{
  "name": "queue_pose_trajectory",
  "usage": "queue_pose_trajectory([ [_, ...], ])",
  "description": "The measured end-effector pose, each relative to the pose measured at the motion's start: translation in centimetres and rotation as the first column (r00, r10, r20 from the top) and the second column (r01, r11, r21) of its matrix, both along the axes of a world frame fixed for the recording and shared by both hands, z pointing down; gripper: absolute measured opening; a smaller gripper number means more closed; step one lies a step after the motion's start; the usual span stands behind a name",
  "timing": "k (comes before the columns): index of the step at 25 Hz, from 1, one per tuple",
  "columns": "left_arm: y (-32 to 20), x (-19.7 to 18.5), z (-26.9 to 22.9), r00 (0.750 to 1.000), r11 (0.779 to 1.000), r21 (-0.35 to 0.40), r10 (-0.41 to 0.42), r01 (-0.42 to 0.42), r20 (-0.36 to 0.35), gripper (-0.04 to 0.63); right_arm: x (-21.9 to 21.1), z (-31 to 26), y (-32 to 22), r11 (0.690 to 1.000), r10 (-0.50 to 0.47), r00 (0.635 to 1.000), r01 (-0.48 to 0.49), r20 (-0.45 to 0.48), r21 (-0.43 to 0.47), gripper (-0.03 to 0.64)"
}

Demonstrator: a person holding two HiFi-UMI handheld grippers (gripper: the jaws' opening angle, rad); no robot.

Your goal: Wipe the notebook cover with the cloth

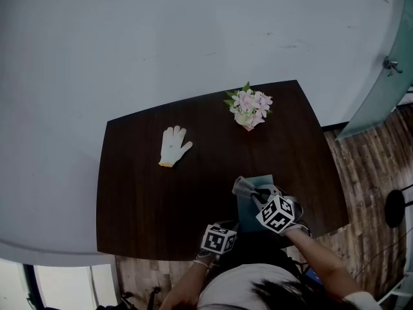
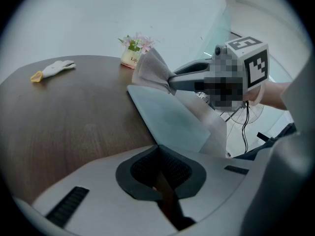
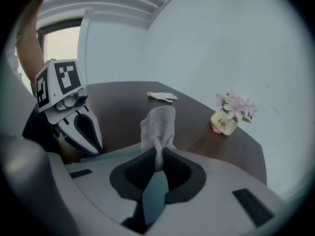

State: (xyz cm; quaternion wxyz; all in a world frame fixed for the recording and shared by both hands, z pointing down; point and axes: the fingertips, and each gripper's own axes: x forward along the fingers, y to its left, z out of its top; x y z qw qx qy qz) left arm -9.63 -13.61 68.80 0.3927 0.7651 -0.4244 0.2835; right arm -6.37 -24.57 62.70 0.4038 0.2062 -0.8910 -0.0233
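At table (image 1: 142, 199) rear, pot (image 3: 224, 125) holds flowers (image 3: 237, 106); right claw (image 3: 157, 155) grips cloth (image 3: 159, 122).

"Life" on the cream flower pot (image 3: 224, 124) (finer print below unreadable)

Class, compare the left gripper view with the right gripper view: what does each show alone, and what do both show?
Left gripper view only: the right gripper, seen from outside, shut on the cloth. Right gripper view only: the left gripper and a window. Both: cloth, notebook, glove, flower pot and table.
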Motion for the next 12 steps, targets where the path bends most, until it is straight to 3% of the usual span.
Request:
queue_pose_trajectory([
  [12, -0.1, -0.2, -0.3, 0.999, 1.000, 0.015, -0.017, 0.018, -0.041, 0.018, -3.1, 3.9, 2.7, 0.990, -0.127, 0.988, 0.121, -0.090, -0.072, 0.048],
])
